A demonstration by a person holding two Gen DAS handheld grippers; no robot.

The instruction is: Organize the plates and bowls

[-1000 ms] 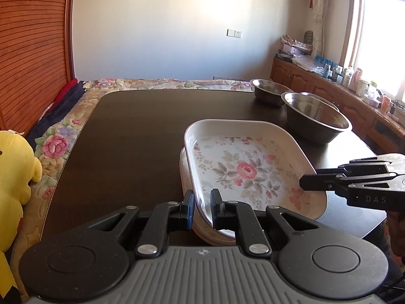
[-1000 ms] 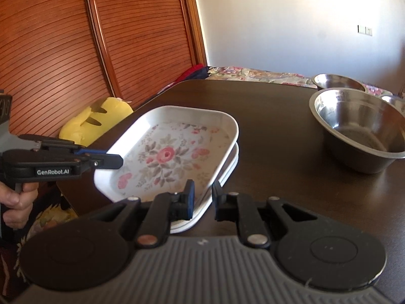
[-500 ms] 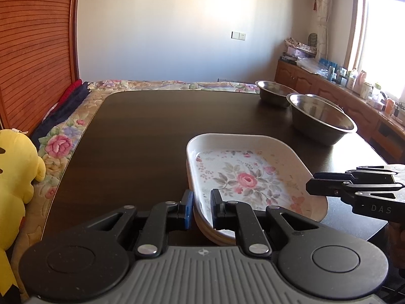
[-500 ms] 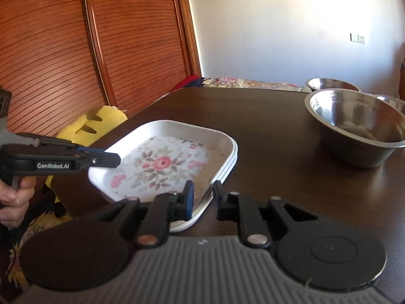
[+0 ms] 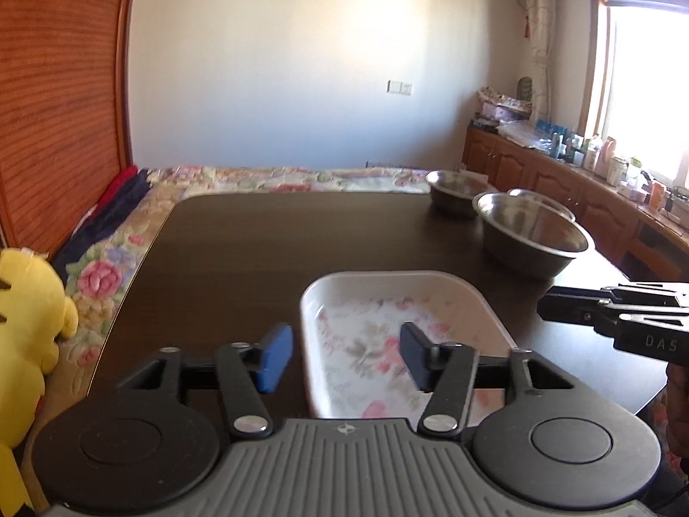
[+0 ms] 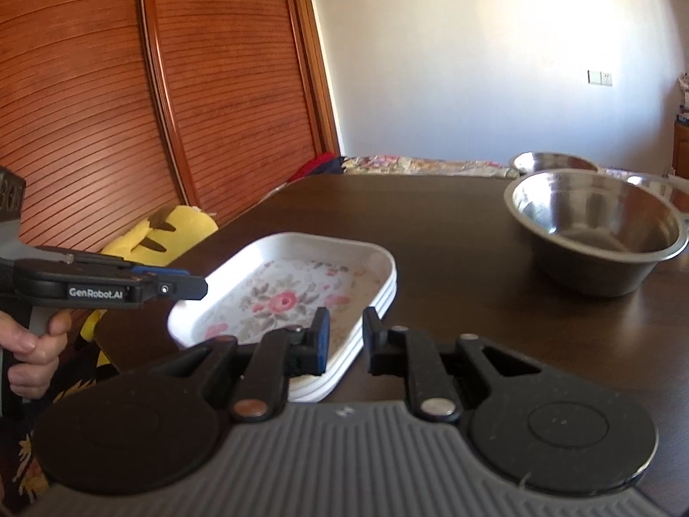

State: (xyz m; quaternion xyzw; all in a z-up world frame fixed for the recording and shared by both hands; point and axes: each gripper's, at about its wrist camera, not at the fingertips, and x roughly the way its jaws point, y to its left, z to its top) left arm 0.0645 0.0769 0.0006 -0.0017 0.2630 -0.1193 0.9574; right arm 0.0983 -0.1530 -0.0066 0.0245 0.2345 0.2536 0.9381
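Note:
A white floral tray point(image 5: 387, 344) point(image 6: 280, 301) lies on top of a stack of like trays near the front edge of the dark table point(image 5: 258, 250). My left gripper point(image 5: 342, 355) straddles the tray's left rim. Its jaws are opening and the blue pads stand clear of the rim. From the right wrist view, the left gripper point(image 6: 172, 288) reaches in from the left. My right gripper point(image 6: 346, 336) is shut on the tray's near rim, and its tip point(image 5: 547, 310) shows at the right. Three steel bowls point(image 5: 534, 232) point(image 6: 598, 232) stand at the far right.
A yellow plush toy point(image 5: 26, 331) point(image 6: 172, 232) sits off the table's left side on floral bedding point(image 5: 280, 176). A person's hand point(image 6: 30, 353) grips the left handle. Wooden cabinets point(image 5: 560, 185) with bottles line the window wall. A slatted wooden wardrobe point(image 6: 129, 107) stands to the left.
The top tray has come down level onto the stack. The left gripper's jaws, shut on the rim before, have spread apart. The right gripper stays closed on the rim.

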